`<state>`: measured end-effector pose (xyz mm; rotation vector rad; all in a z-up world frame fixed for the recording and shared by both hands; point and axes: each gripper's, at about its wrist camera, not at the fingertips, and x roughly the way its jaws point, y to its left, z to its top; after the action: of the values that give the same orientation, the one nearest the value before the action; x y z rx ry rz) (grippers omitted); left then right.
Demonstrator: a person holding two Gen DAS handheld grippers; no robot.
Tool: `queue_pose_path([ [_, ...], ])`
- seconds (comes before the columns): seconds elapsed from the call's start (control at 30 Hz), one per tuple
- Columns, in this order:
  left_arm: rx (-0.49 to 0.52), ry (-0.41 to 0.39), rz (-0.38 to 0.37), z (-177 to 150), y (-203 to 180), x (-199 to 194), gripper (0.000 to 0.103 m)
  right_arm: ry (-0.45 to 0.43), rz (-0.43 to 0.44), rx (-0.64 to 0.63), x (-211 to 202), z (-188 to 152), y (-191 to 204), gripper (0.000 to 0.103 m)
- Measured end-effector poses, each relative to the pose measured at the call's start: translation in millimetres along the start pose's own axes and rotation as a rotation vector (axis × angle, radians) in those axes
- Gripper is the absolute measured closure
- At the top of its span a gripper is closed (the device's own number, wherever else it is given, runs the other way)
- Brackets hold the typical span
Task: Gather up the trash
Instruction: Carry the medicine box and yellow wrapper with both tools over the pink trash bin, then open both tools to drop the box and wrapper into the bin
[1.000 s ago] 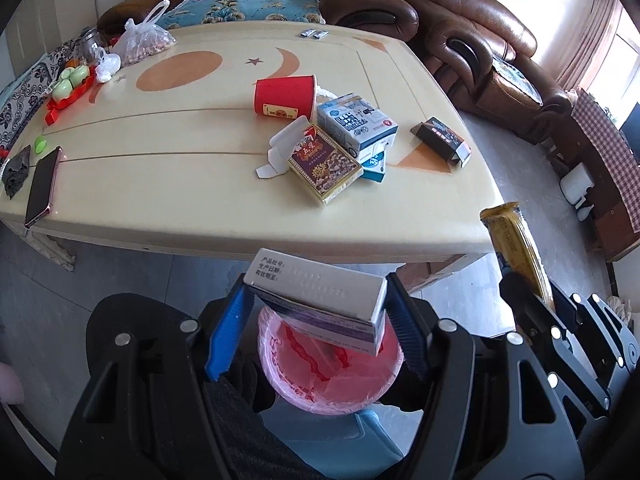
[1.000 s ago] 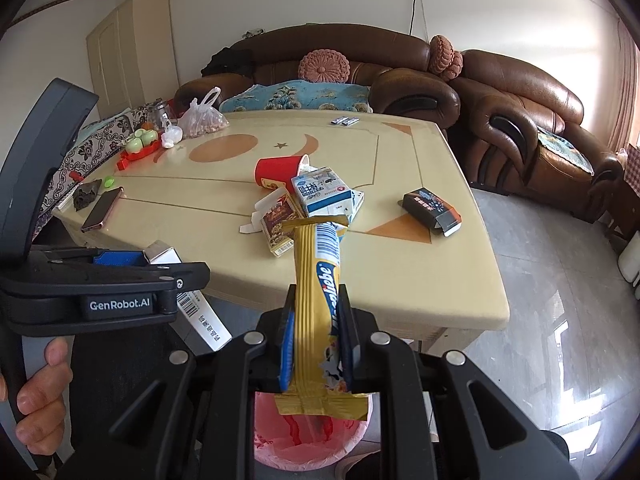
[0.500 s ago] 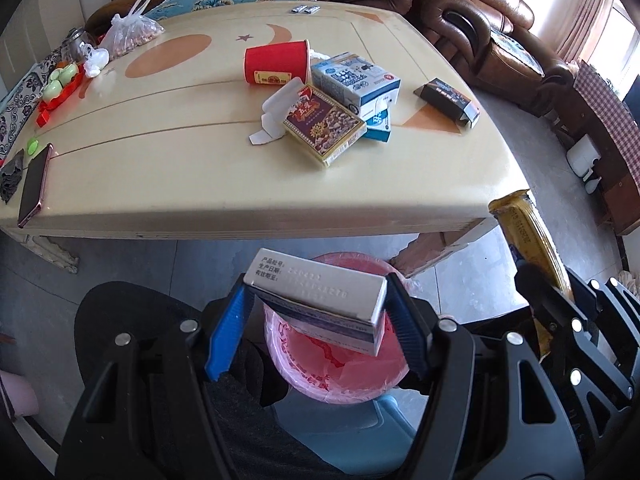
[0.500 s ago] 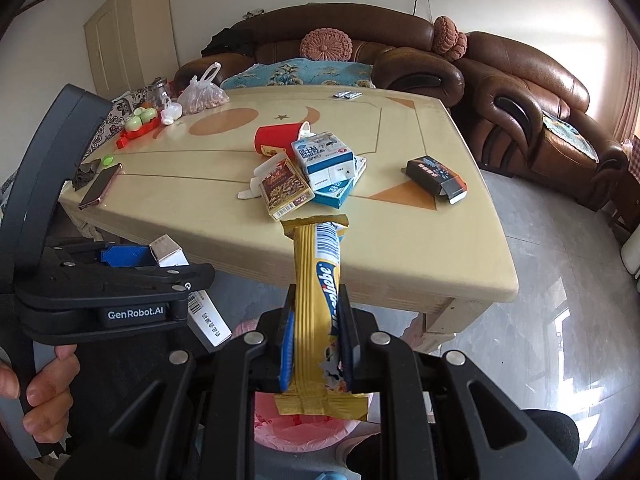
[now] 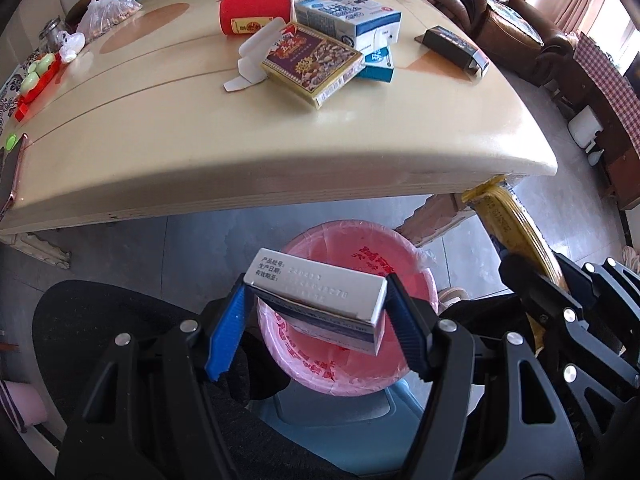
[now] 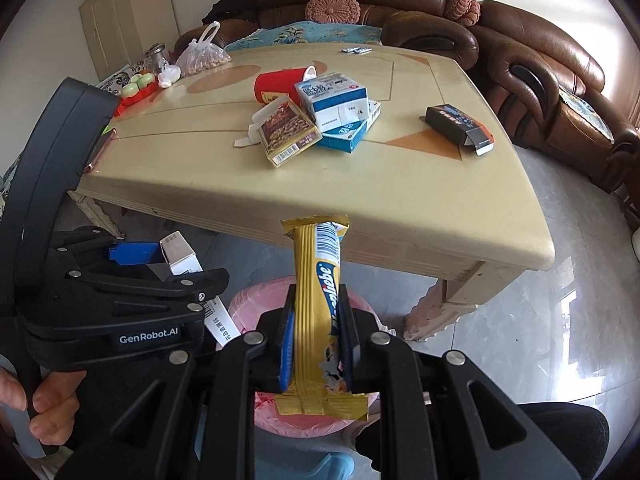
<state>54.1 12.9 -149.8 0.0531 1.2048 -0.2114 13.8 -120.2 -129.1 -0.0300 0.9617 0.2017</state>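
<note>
Bin: pink-lined bin (image 5: 404,252) is standing on the floor just below the near table edge, placed so both grippers can be emptying over it.

Left gripper: left gripper (image 5: 316,320) is holding a white box (image 5: 320,292) crosswise, blue pads clamped on its two ends; the box is hanging directly over the bin mouth, so a release looks likely to be dropping it inside.

Right gripper: right gripper (image 6: 316,344) is gripping a gold wrapper (image 6: 316,292) upright, jaws closed on its lower half, the top end poking free toward the table edge. It is sitting above the bin's right side in the left view.

Table: table (image 5: 280,160) is still carrying trash at its centre: a red cup (image 5: 256,12) lying on its side at the far end, a milk carton (image 5: 352,16) to its right, a brown box (image 5: 316,64) nearest, and a black box (image 5: 452,48) apart at the right.

Judgement: both items appear positioned for release; the wrapper, being light and long, may be catching the rim.

Remaining: table pieces are awaiting collection.
</note>
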Motion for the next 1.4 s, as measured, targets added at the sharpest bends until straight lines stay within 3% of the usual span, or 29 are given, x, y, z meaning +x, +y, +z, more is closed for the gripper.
queue_pose_path([
  [1.4, -0.034, 0.417, 0.029, -20, 10, 194, 0.038, 0.438, 0.101, 0.088, 174, -63, -34, 0.085],
])
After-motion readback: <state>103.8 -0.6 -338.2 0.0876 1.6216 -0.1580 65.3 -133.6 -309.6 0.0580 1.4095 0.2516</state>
